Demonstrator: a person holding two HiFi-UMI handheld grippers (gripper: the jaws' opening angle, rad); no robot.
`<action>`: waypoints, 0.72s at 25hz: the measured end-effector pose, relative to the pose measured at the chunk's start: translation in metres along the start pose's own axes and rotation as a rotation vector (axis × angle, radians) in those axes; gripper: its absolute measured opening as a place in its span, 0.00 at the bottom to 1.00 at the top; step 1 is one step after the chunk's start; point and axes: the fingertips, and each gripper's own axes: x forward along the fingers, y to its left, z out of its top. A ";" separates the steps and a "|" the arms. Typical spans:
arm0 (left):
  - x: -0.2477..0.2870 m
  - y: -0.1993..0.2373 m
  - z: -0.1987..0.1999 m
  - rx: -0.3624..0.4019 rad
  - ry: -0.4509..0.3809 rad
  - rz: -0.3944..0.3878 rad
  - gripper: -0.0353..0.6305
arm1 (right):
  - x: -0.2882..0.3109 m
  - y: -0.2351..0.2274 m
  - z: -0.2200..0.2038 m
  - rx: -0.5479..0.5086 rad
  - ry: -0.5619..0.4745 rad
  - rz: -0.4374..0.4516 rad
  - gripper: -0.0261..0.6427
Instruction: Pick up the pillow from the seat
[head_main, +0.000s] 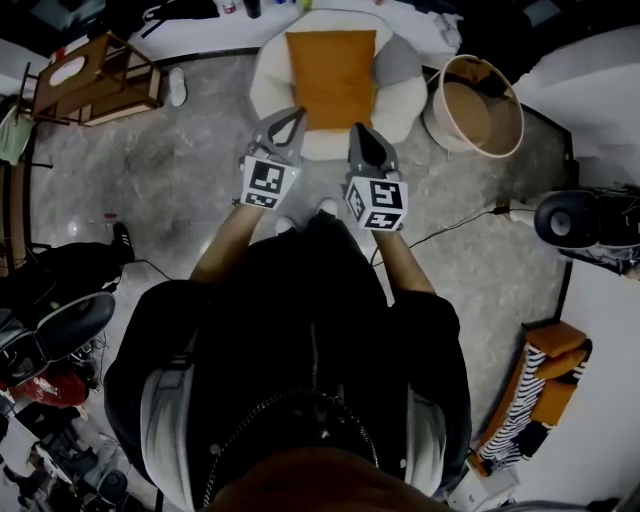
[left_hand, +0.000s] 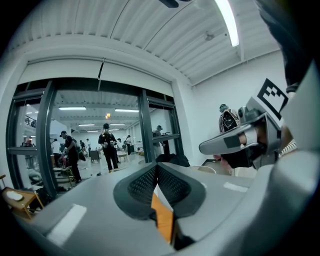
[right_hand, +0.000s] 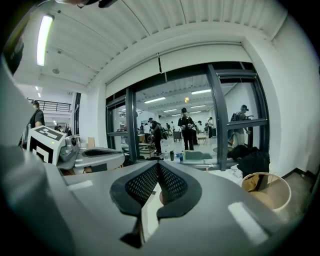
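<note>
An orange square pillow (head_main: 332, 75) lies flat on a round white seat (head_main: 268, 85) at the top middle of the head view. Both grippers are held side by side just short of the seat's near edge and point toward it. My left gripper (head_main: 290, 114) is shut with nothing between its jaws. My right gripper (head_main: 358, 130) is also shut and empty. In the left gripper view the jaws (left_hand: 157, 168) meet, and a sliver of the orange pillow (left_hand: 163, 220) shows below them. The right gripper view shows its jaws (right_hand: 158, 168) closed together.
A round wicker basket (head_main: 475, 105) stands on the floor right of the seat, also the basket (right_hand: 267, 190). A wooden side table (head_main: 90, 75) is at the upper left. A black speaker (head_main: 570, 218) with a cable sits right. People stand beyond glass doors (right_hand: 187, 127).
</note>
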 end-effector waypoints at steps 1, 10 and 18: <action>0.004 -0.001 0.001 -0.002 0.004 0.002 0.07 | 0.001 -0.005 0.002 0.002 0.000 0.003 0.04; 0.042 -0.010 0.004 0.017 0.040 0.042 0.07 | 0.019 -0.046 0.010 0.033 -0.003 0.050 0.04; 0.070 -0.008 0.010 0.040 0.069 0.083 0.07 | 0.037 -0.071 0.018 0.037 -0.012 0.106 0.04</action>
